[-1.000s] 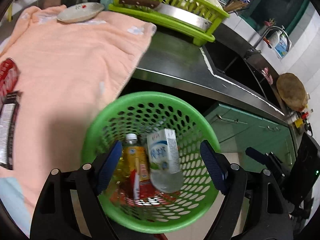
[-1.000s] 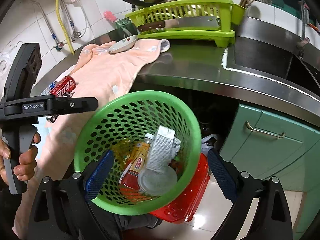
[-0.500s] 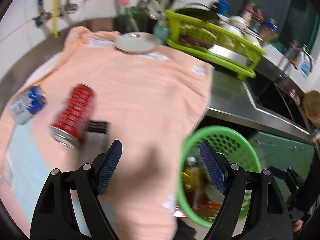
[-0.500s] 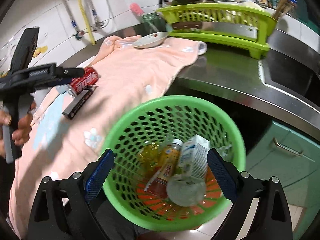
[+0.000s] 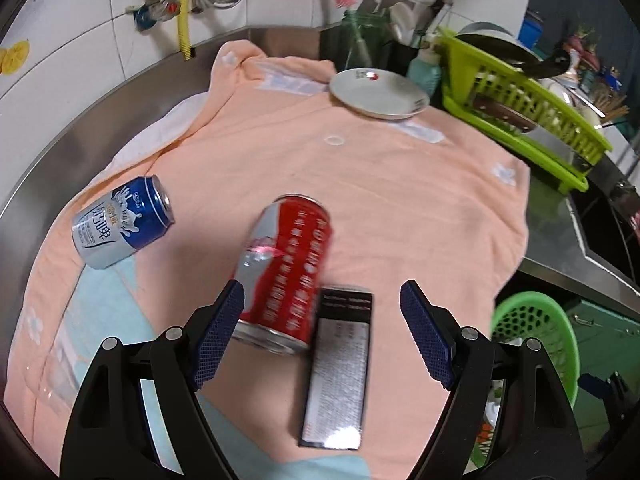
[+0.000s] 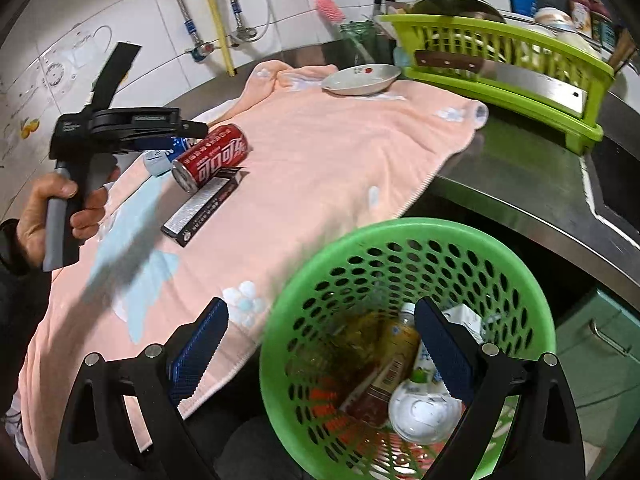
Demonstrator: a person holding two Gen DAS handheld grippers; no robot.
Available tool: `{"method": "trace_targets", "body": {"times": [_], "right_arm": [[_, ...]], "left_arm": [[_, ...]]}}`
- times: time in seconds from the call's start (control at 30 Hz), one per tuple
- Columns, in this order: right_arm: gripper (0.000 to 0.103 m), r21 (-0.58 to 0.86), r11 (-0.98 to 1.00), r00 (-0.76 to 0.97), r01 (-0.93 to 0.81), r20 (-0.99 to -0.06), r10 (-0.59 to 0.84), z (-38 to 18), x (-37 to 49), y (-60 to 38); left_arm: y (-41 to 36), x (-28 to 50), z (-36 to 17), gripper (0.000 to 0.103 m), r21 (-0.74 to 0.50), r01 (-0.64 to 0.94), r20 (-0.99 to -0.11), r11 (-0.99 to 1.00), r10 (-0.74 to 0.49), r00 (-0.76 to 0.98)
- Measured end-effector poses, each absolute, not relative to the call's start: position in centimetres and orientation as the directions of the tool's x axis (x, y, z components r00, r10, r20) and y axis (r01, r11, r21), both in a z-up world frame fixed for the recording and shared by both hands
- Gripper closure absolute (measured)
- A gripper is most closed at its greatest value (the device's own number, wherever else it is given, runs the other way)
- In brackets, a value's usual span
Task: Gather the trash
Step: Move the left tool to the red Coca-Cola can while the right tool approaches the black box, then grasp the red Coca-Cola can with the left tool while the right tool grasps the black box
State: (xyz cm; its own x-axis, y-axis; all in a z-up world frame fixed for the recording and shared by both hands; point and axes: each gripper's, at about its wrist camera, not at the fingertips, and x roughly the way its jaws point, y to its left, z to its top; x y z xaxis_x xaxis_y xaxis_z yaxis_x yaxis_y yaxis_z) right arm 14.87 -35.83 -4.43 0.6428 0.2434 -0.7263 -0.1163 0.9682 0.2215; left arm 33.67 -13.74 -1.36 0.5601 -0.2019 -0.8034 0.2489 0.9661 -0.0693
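On the steel counter we've got a peach towel (image 5: 380, 200) spread out, with the trash lying on it. Below its edge sits the green basket (image 6: 404, 240), and only our right view looks inside: a bottle and a carton already in there. Our right gripper (image 6: 320, 348) hangs wide open above its rim, holding nothing. Our left gripper (image 5: 322, 332) is spread wide too, empty, framing the red can (image 5: 288, 276) and the black box (image 5: 340, 368) touching it. The blue can (image 5: 120, 222) shows clearly only from the left.
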Motion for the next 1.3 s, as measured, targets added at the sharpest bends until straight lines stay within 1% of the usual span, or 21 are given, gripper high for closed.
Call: {"method": "trace_targets", "body": {"times": [0.13, 0.33, 0.6, 0.7, 0.77, 0.8, 0.83, 0.87, 1.03, 1.3], "right_arm": [[0.012, 0.222, 0.966, 0.637, -0.134, -0.727, 0.256, -4.5, 15.6, -34.9], [0.012, 0.222, 0.962, 0.625, -0.156, -0.732, 0.271, -4.7, 16.7, -33.6], [0.012, 0.224, 0.957, 0.611, -0.182, -0.737, 0.289, -5.0, 18.0, -32.0], [0.012, 0.224, 0.955, 0.605, -0.193, -0.739, 0.296, -5.0, 18.5, -31.3], [0.012, 0.225, 0.953, 0.600, -0.204, -0.740, 0.303, -5.1, 18.9, -30.8], [0.012, 0.225, 0.952, 0.599, -0.206, -0.740, 0.305, -5.2, 19.1, -30.5], [0.012, 0.228, 0.951, 0.596, -0.211, -0.741, 0.310, -5.2, 19.3, -30.2], [0.012, 0.230, 0.949, 0.594, -0.215, -0.741, 0.314, -5.2, 19.6, -29.9], [0.012, 0.249, 0.939, 0.579, -0.237, -0.740, 0.342, -5.2, 20.8, -28.3], [0.012, 0.256, 0.930, 0.558, -0.265, -0.746, 0.364, -5.1, 22.5, -25.2]], "left_arm": [[-13.1, 34.8, -2.1, 0.023, -0.059, 0.239, -0.812, 0.969, -0.186, 0.553], [-12.2, 36.8, -3.2, 0.018, -0.078, 0.218, -0.826, 0.973, -0.186, 0.532], [-11.9, 38.7, -5.0, 0.018, -0.084, 0.214, -0.849, 0.973, -0.183, 0.496], [-11.7, 39.2, -5.6, 0.018, -0.105, 0.212, -0.854, 0.972, -0.198, 0.482], [-11.4, 39.3, -5.9, 0.020, -0.123, 0.216, -0.851, 0.969, -0.215, 0.478], [-11.4, 39.4, -6.1, 0.023, -0.126, 0.220, -0.851, 0.967, -0.219, 0.476], [-11.3, 39.4, -6.2, 0.032, -0.138, 0.232, -0.850, 0.963, -0.236, 0.472], [-11.2, 39.3, -6.3, 0.036, -0.159, 0.244, -0.848, 0.957, -0.259, 0.462], [-10.9, 38.5, -6.0, 0.037, -0.146, 0.255, -0.837, 0.956, -0.257, 0.483], [-7.2, 36.0, -4.2, 0.037, -0.179, 0.223, -0.801, 0.958, -0.273, 0.532]]}}
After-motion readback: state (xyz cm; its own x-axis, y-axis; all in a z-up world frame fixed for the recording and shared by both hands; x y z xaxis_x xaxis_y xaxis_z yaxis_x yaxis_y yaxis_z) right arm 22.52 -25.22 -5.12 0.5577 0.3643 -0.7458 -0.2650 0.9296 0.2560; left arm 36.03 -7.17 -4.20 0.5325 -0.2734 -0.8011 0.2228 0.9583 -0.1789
